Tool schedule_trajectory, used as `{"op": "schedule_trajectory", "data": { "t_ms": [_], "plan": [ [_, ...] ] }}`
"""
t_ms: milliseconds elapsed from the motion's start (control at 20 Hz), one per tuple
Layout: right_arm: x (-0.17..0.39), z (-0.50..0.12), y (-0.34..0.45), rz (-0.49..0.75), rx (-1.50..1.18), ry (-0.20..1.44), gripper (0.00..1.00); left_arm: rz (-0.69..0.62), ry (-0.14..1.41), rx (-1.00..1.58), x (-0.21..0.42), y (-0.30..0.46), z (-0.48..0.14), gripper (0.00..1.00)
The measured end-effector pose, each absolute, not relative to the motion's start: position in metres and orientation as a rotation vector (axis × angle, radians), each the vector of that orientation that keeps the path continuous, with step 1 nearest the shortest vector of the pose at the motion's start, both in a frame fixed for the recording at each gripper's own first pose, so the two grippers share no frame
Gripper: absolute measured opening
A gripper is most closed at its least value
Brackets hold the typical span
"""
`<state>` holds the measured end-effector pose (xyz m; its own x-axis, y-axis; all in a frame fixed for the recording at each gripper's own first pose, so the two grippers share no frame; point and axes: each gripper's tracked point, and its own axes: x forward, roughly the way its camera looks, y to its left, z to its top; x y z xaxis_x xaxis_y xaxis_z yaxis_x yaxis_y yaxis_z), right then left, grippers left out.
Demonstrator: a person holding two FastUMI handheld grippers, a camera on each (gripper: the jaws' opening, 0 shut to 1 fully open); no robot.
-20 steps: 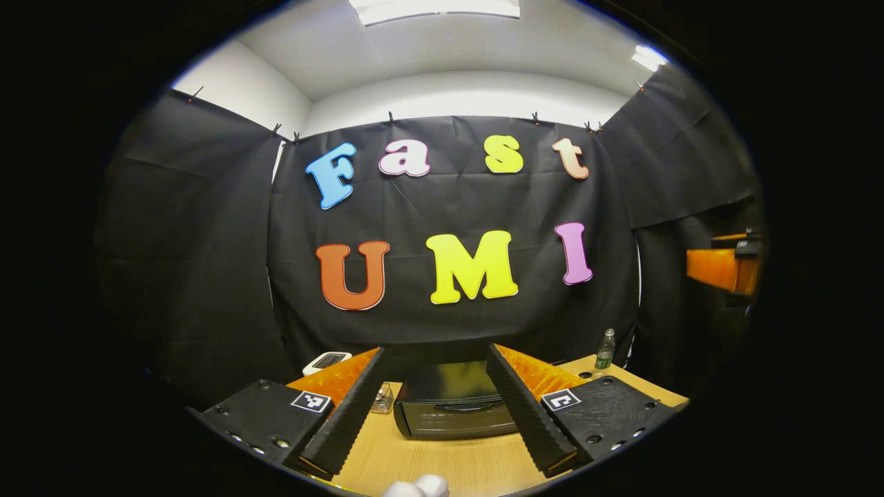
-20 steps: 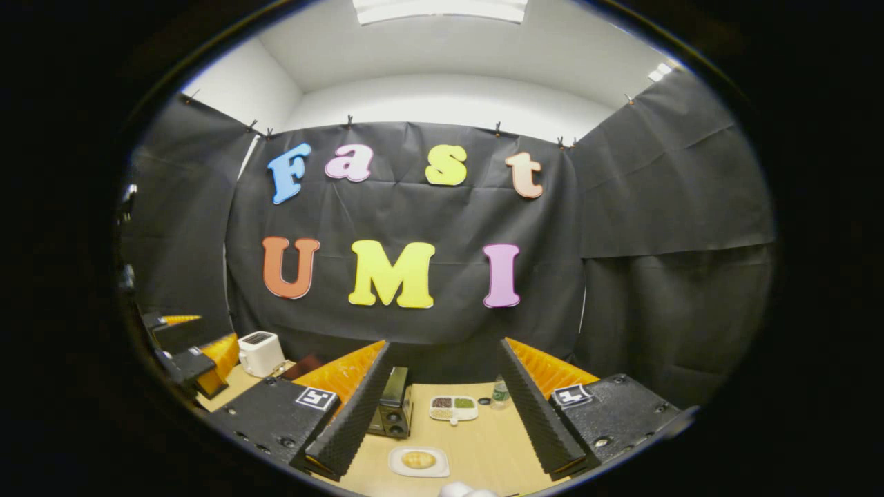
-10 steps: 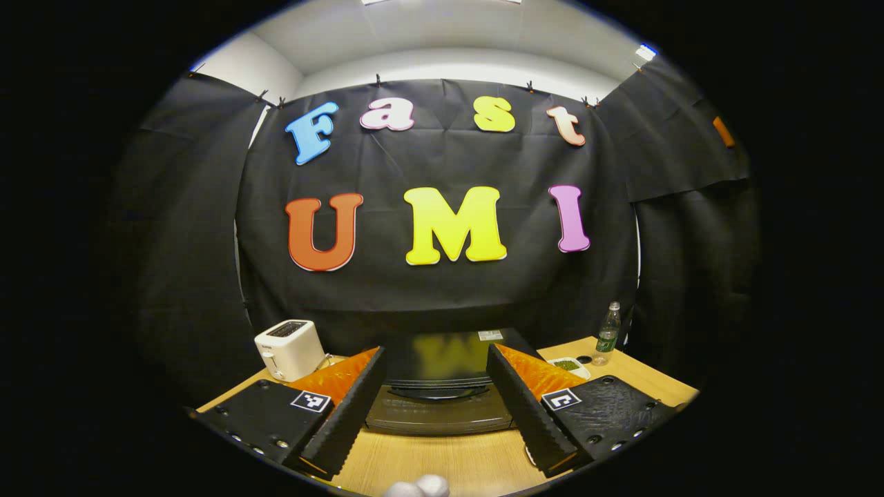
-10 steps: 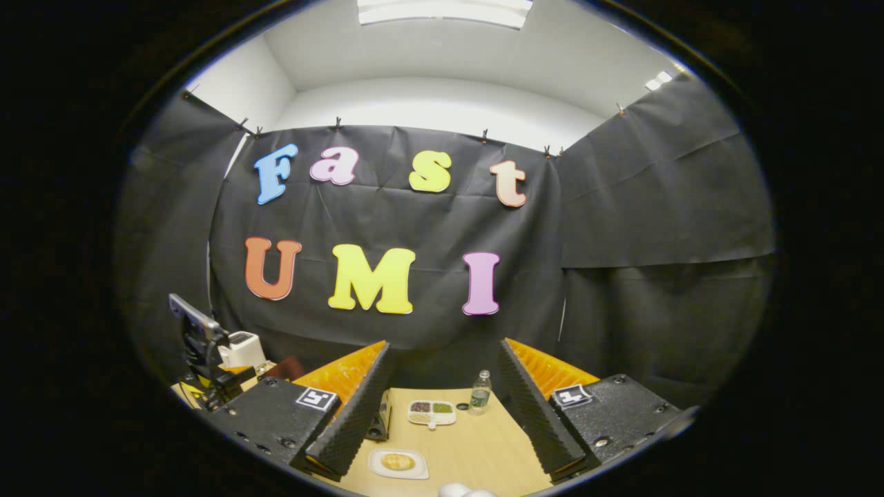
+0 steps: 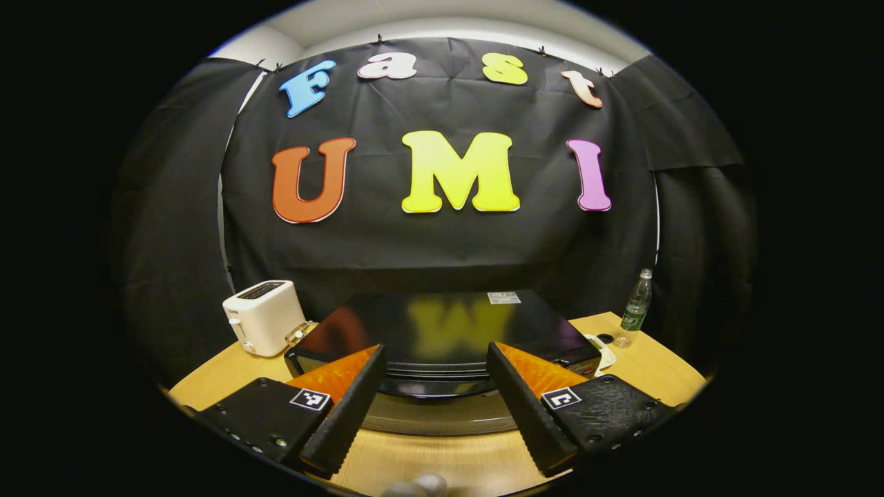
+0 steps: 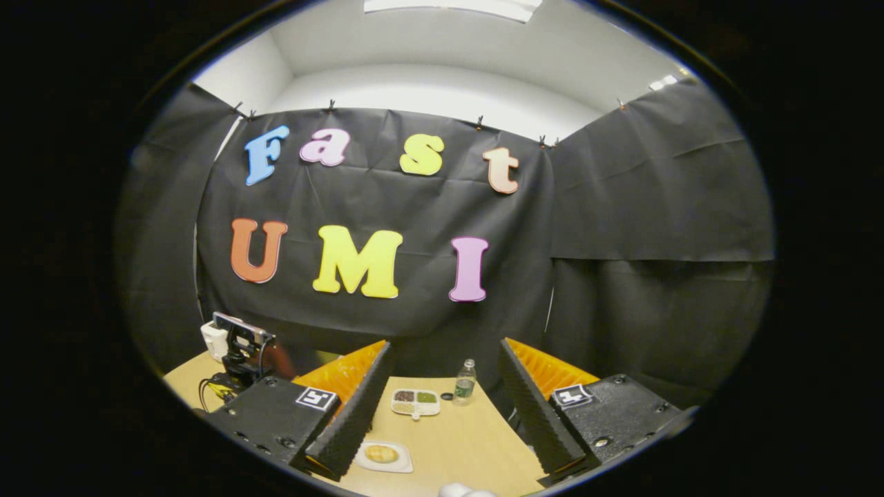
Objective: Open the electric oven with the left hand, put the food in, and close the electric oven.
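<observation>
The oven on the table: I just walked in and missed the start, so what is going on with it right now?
A person holds a gripper in each hand. The left gripper, fingers spread open, hovers close in front of the black electric oven, whose door looks shut. The right gripper, also open and empty, hangs above the wooden table, near a plate with the food. A white toaster stands beside the oven. Nothing is gripped yet.
</observation>
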<state>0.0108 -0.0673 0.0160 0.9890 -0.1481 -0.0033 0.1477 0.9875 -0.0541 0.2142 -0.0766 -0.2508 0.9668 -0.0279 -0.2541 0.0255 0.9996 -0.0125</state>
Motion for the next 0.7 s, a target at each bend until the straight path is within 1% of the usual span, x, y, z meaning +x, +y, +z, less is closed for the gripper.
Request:
{"op": "schedule_trajectory", "data": {
  "t_ms": [50,100,200,250,300,350,400,600,650,700],
  "plan": [
    [0.011,0.014,-0.066,-0.148,-0.053,0.012,0.96,-0.028,0.276,-0.007,0.216,-0.075,-0.258,1.0],
    [0.013,0.014,-0.066,-0.147,-0.054,0.015,0.96,-0.021,0.287,-0.013,0.218,-0.076,-0.263,0.95],
    [0.014,0.012,-0.065,-0.146,-0.059,0.018,0.96,-0.014,0.313,-0.019,0.218,-0.075,-0.27,0.95],
    [0.014,0.01,-0.064,-0.143,-0.06,0.02,0.96,-0.01,0.32,-0.006,0.218,-0.074,-0.272,0.89],
    [0.014,0.009,-0.065,-0.144,-0.061,0.022,0.97,-0.011,0.318,0.006,0.22,-0.073,-0.271,0.98],
    [0.015,0.007,-0.066,-0.144,-0.06,0.027,0.97,-0.01,0.328,0.007,0.218,-0.074,-0.273,0.91],
    [0.015,0.006,-0.066,-0.143,-0.056,0.029,0.97,-0.014,0.326,0.008,0.217,-0.075,-0.273,0.98],
    [0.015,0.004,-0.068,-0.142,-0.043,0.029,0.97,-0.026,0.344,0.004,0.203,-0.073,-0.274,0.98],
    [0.014,0.004,-0.067,-0.138,-0.037,0.029,0.97,-0.028,0.348,0.005,0.198,-0.073,-0.274,0.95],
    [0.015,0.002,-0.067,-0.135,-0.036,0.031,0.97,-0.031,0.35,0.008,0.192,-0.072,-0.275,0.98]
  ]
}}
